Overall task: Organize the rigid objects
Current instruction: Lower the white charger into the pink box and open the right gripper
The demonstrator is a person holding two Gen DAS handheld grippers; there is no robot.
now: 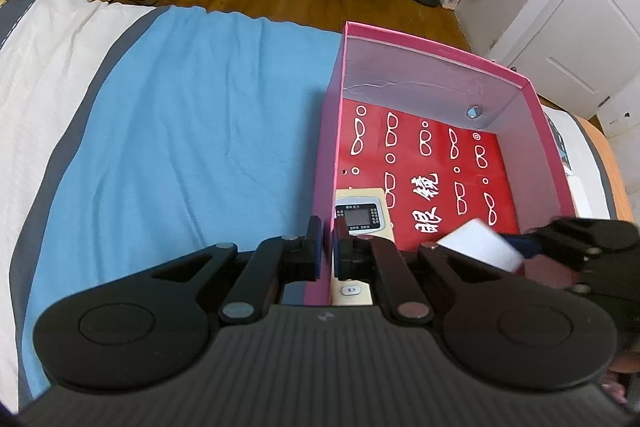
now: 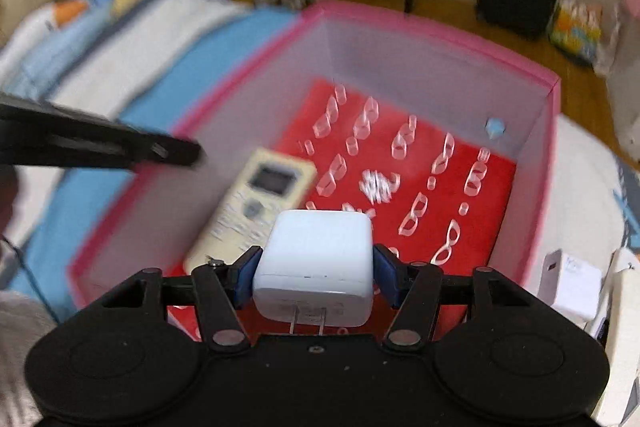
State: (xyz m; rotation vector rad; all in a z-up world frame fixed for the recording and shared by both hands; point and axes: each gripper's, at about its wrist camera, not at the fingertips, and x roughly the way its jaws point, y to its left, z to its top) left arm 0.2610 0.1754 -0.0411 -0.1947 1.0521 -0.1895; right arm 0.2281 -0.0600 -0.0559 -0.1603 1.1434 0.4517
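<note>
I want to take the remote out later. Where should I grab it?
Grab the remote across its two long narrow sides, near the middle, coming straight down from above. It lies flat on the red floor of the pink box close to the left wall, so the end near the screen looks easiest.

The remote (image 2: 252,205) lies in the box (image 2: 432,39) on the bed (image 1: 180,127), left of the charger (image 2: 316,263).

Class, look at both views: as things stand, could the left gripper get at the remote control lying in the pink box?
Probably not yet. The left gripper is clamped on the wall of the pink box, so it must let go first. The remote control lies just inside that wall, uncovered.
</note>
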